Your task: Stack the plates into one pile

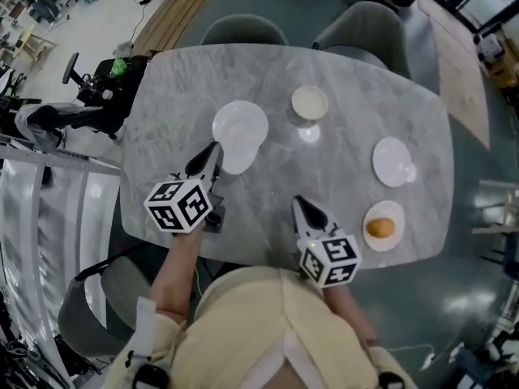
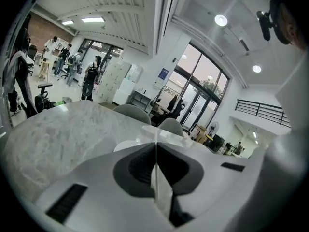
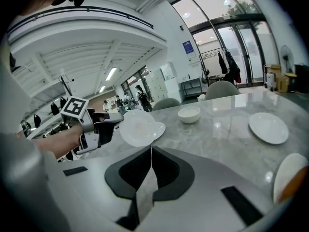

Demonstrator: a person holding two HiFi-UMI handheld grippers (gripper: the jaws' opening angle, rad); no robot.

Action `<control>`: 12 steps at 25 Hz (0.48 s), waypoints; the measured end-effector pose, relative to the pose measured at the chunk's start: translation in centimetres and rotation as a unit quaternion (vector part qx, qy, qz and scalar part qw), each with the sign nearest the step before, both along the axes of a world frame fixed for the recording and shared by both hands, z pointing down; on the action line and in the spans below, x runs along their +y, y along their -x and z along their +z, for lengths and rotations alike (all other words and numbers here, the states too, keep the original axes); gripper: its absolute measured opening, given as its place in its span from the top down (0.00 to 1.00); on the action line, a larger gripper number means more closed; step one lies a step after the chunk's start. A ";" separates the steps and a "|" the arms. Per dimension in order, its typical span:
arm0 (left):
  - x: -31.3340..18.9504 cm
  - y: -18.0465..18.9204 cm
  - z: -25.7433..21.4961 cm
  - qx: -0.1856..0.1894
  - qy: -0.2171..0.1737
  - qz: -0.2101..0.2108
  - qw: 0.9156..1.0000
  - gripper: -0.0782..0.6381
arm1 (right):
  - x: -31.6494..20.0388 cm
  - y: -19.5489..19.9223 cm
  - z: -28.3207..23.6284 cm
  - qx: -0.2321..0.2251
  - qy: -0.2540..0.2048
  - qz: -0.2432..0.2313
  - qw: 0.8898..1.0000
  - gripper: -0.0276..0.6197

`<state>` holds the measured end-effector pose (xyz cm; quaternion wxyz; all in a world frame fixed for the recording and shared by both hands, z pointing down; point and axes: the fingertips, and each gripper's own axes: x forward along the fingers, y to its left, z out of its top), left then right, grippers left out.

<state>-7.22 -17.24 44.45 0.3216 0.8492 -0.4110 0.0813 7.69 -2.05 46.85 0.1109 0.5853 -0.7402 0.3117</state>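
My left gripper [image 1: 215, 150] is shut on the rim of a white plate [image 1: 242, 125] and holds it just off the marble table [image 1: 178, 96]. A second white plate [image 1: 235, 164] lies on the table partly under the held one. The right gripper view shows the lifted plate [image 3: 137, 128] in the left gripper [image 3: 118, 122], with the lower plate [image 3: 159, 128] behind it. In the left gripper view, the held plate [image 2: 169, 133] spreads out past the closed jaw tips [image 2: 156, 143]. My right gripper [image 1: 298, 205] [image 3: 151, 149] is shut and empty near the table's front edge.
A white bowl [image 1: 310, 102] [image 3: 189, 114] stands at the far middle. Another white plate [image 1: 392, 161] [image 3: 268, 127] lies to the right. A plate with an orange thing on it [image 1: 383, 227] [image 3: 289, 178] sits near the front right. Two grey chairs [image 1: 357, 23] stand behind the table.
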 end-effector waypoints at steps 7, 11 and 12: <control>-3.0 -0.8 0.4 0.019 -0.005 -0.026 0.999 0.88 | 0.7 -1.0 0.5 0.006 0.013 0.021 1.000 0.95; -4.3 -0.8 1.1 0.047 0.015 -0.045 0.998 0.88 | 1.0 -1.3 0.8 0.006 0.018 0.033 0.999 0.95; -4.5 -0.8 1.4 0.052 0.019 -0.048 0.997 0.88 | 1.0 -1.3 0.9 0.006 0.019 0.036 0.999 0.95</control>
